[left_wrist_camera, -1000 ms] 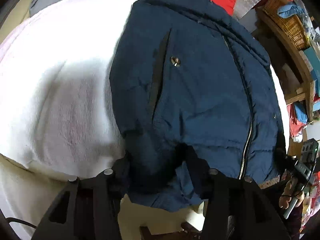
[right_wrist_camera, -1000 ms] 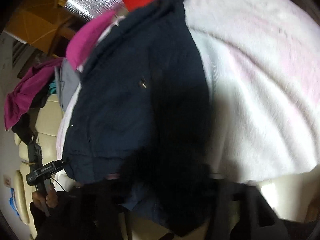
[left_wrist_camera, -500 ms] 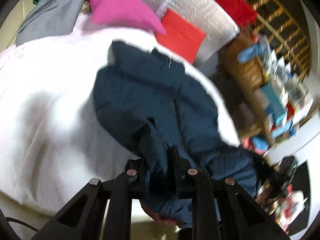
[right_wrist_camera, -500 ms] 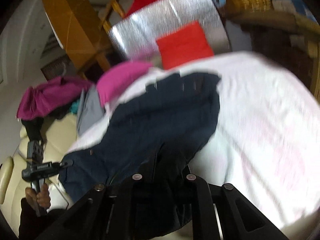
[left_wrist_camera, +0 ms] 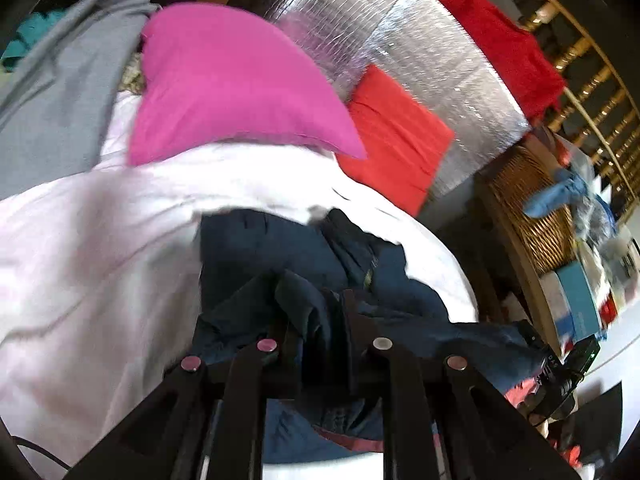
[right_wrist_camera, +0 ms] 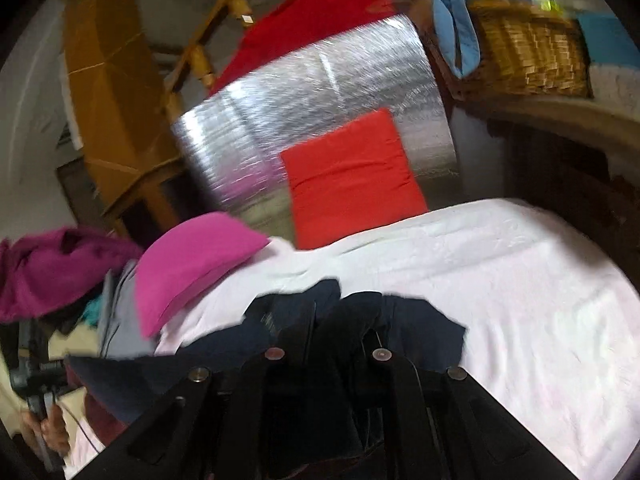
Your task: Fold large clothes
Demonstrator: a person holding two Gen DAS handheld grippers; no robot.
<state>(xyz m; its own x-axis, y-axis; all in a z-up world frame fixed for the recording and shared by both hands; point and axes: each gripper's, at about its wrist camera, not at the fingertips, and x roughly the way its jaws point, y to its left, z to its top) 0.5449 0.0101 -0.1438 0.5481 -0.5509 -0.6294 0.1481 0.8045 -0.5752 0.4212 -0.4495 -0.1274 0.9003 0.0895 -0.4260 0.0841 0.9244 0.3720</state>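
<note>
A navy padded jacket lies bunched on the white blanket. My left gripper is shut on a fold of its hem and holds it lifted off the blanket. In the right wrist view the same jacket shows, and my right gripper is shut on another part of its hem, also raised. The fabric hides both sets of fingertips. The right gripper also shows in the left wrist view, and the left one shows in the right wrist view.
A pink cushion and a grey garment lie at the blanket's far left. A red cushion leans on a silver foil panel. A wicker basket stands on a wooden shelf at the right.
Both grippers closed on the jacket's near hem and lifted it up and forward. The flat jacket is now bunched and partly doubled toward its collar.
</note>
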